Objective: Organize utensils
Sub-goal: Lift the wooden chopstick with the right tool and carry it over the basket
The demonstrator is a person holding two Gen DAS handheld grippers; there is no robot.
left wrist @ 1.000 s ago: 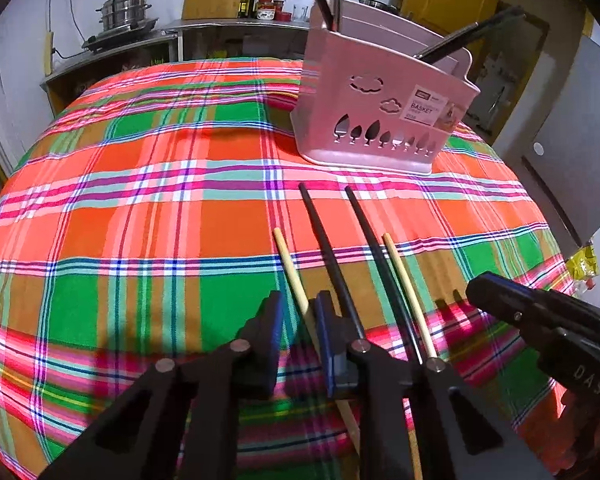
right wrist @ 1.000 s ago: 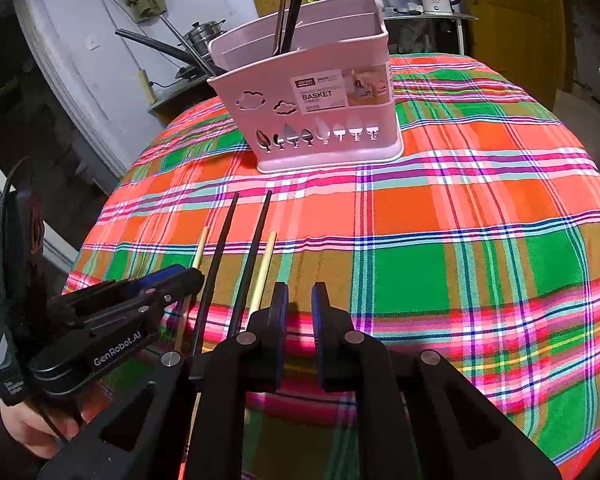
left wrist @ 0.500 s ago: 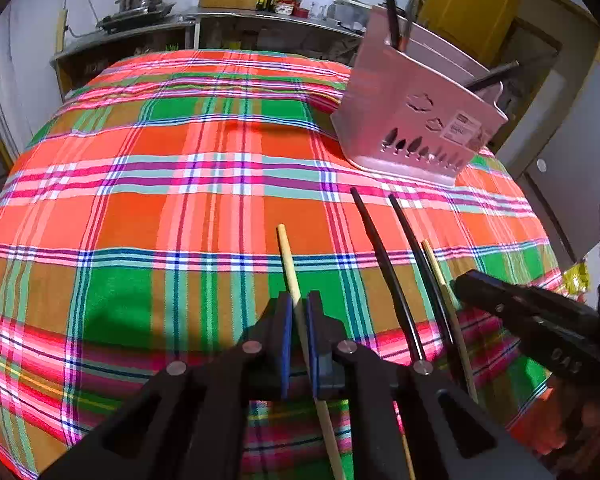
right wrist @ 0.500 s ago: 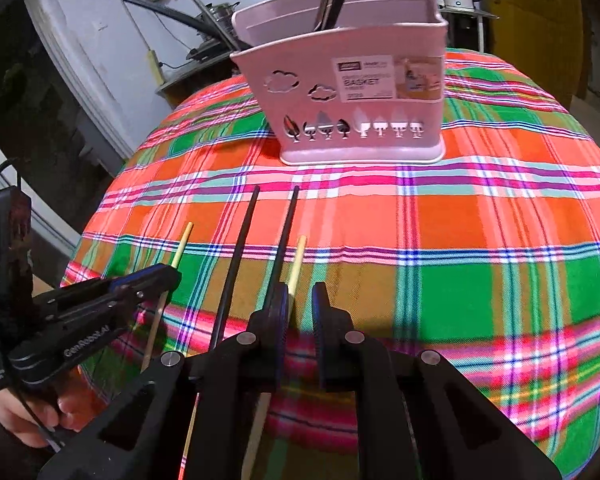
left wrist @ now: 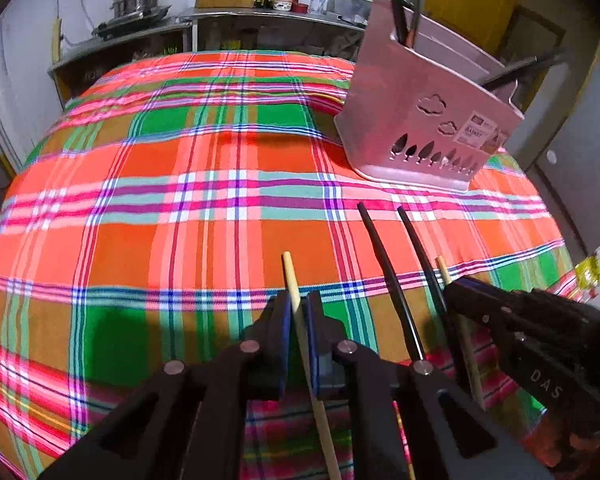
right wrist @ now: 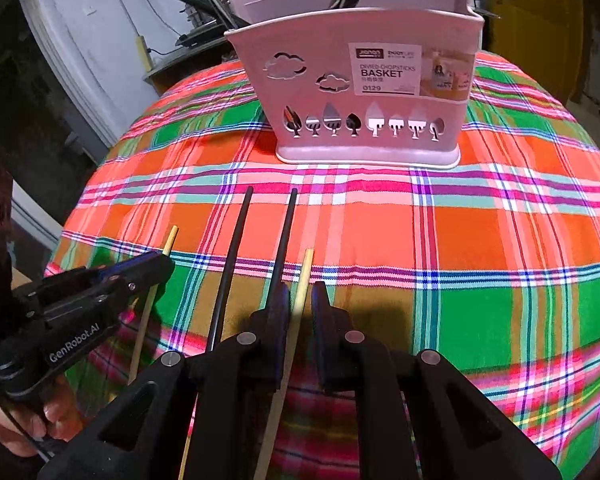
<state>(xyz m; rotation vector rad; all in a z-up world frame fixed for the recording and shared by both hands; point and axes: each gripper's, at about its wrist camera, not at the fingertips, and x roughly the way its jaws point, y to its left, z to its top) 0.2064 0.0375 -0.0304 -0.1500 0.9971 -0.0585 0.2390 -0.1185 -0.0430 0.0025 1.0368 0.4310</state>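
- the left gripper (left wrist: 299, 312) is pinching the outer pale chopstick (left wrist: 291, 276), jaws clenched on its shaft; the right gripper (right wrist: 300, 304) is doing the same to the other pale chopstick (right wrist: 305, 272), its jaws having just been closing with the stick between them.
- both sticks are lying on the plaid cloth (right wrist: 480, 240) of the counter, flanking two black chopsticks (right wrist: 236, 236) (those are untouched, still flat between the pale pair).
- to do this step well, i'd judge each grip wants to be kept firm and square while lifting, since thin round sticks are prone to rolling or pivoting between flat pads.
- lifting both evenly, then tipping them upright before lowering into the pink basket (right wrist: 352, 92) just beyond, is probably sparing the black pair a knock.
- the basket is already holding dark utensils, so aiming for a free compartment is sensible.
- readable writing: the basket's label is saying "basket" and "0129"; the left gripper's body in the right wrist view is reading "genrobot.ai"; the right one's is showing "das".
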